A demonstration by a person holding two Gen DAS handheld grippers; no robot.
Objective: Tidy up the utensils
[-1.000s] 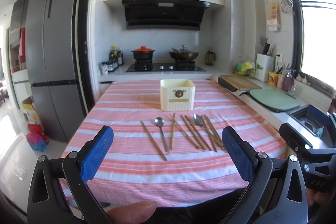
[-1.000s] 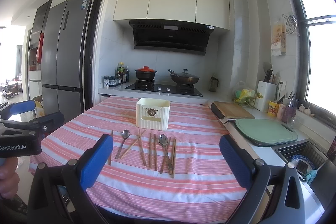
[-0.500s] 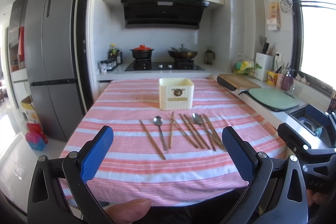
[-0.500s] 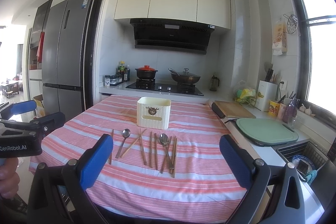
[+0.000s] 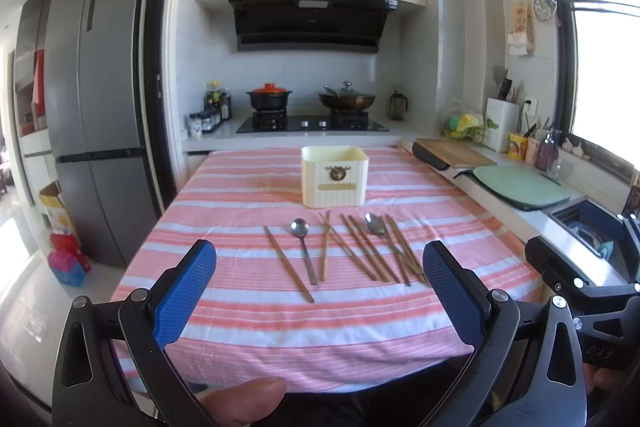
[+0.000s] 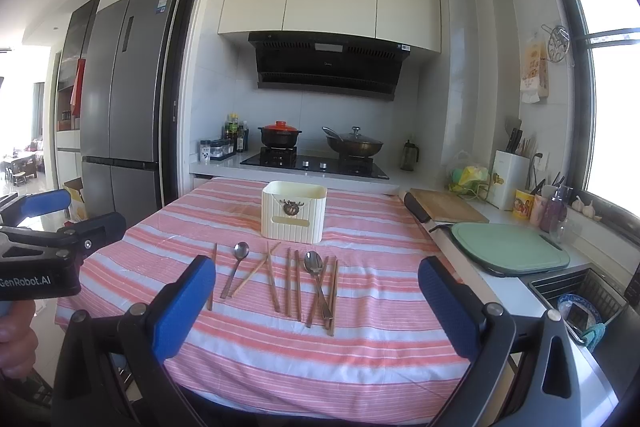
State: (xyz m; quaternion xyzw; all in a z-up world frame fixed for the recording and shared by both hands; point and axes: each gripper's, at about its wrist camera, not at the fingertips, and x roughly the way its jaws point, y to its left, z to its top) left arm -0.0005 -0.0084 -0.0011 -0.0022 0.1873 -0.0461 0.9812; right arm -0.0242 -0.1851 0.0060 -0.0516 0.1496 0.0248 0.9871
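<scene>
A cream utensil holder (image 5: pixel 334 176) (image 6: pixel 293 212) stands upright on the pink striped tablecloth (image 5: pixel 240 311) (image 6: pixel 380 359). In front of it lie several wooden chopsticks (image 5: pixel 288 263) (image 6: pixel 273 282) and two metal spoons: one on the left (image 5: pixel 303 241) (image 6: pixel 235 267), one on the right (image 5: pixel 376 225) (image 6: pixel 316 273) among the chopsticks. My left gripper (image 5: pixel 318 281) is open, well short of the utensils, nothing between its blue pads. My right gripper (image 6: pixel 316 289) is open too, held back from the table edge and holding nothing. The left gripper's body also shows at the left edge of the right wrist view.
A grey fridge (image 5: pixel 96 107) stands left of the table. Behind it a stove carries a red-lidded pot (image 5: pixel 269 98) and a wok (image 5: pixel 347 99). On the right counter lie a wooden board (image 5: pixel 452 153), a green board (image 5: pixel 520 185) and a sink (image 6: pixel 580 297).
Both grippers stay open and hold nothing. The views have drifted slightly, and the table appears a touch lower in the right wrist view; no utensil has moved.
</scene>
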